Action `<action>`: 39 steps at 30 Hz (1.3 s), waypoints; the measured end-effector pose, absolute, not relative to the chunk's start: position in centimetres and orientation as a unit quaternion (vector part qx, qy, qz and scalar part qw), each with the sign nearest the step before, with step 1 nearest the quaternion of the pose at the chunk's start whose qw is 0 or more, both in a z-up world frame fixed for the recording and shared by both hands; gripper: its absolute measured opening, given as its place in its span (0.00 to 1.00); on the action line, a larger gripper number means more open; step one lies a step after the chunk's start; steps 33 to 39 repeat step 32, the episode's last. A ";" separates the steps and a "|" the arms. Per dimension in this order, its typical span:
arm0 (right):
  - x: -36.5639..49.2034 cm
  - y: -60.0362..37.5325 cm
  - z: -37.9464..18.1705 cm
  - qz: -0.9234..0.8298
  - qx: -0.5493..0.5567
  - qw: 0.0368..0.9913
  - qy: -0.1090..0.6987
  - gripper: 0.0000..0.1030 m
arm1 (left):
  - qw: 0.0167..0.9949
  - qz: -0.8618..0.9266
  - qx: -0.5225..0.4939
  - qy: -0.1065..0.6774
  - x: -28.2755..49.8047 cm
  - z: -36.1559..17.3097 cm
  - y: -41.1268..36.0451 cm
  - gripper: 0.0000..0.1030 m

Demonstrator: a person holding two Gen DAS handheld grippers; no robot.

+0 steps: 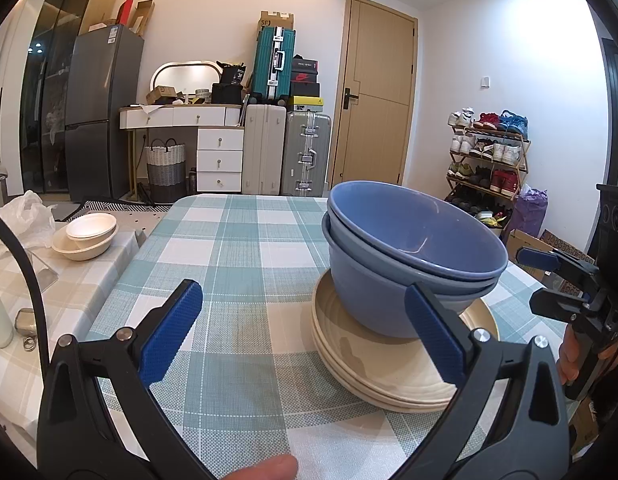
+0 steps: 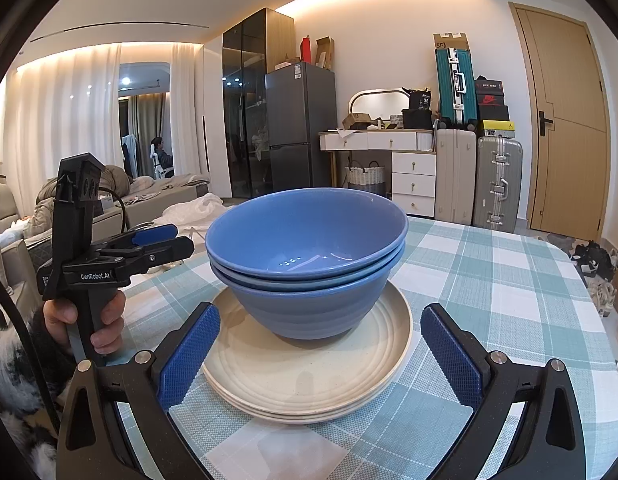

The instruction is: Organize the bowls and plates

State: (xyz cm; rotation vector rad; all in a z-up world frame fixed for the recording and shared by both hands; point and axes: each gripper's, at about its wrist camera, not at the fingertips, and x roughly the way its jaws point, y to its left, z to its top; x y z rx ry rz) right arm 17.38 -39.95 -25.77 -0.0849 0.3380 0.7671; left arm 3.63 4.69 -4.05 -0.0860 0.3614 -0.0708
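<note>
A stack of blue bowls [image 2: 309,256] stands on a stack of cream plates [image 2: 309,380] on the checked tablecloth. The right gripper [image 2: 319,354] is open and empty, its jaws on either side of the plates' near edge. The left gripper [image 1: 301,336] is open and empty, to the left of the blue bowls [image 1: 409,256] and cream plates [image 1: 389,364]. Each gripper shows in the other's view: the left gripper at the left [image 2: 165,246], the right gripper at the right [image 1: 549,280].
Two cream bowls [image 1: 87,234] sit nested on a lower side table at left, beside a white plastic bag [image 1: 25,216]. A small clear box [image 1: 39,268] and keys [image 1: 25,326] lie there too. The table edge [image 1: 245,196] is beyond the bowls.
</note>
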 end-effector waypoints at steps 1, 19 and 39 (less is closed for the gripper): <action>17.4 -40.0 -25.8 0.373 -0.041 0.913 0.164 1.00 | 0.982 -0.035 -0.043 0.180 3.6 -4.0 4.7 0.98; 17.4 -40.0 -25.8 0.372 -0.041 0.912 0.165 0.99 | 0.982 -0.035 -0.044 0.180 3.6 -3.9 4.7 0.98; 17.4 -40.0 -25.9 0.372 -0.042 0.912 0.165 0.99 | 0.982 -0.036 -0.043 0.179 3.6 -4.1 4.5 0.98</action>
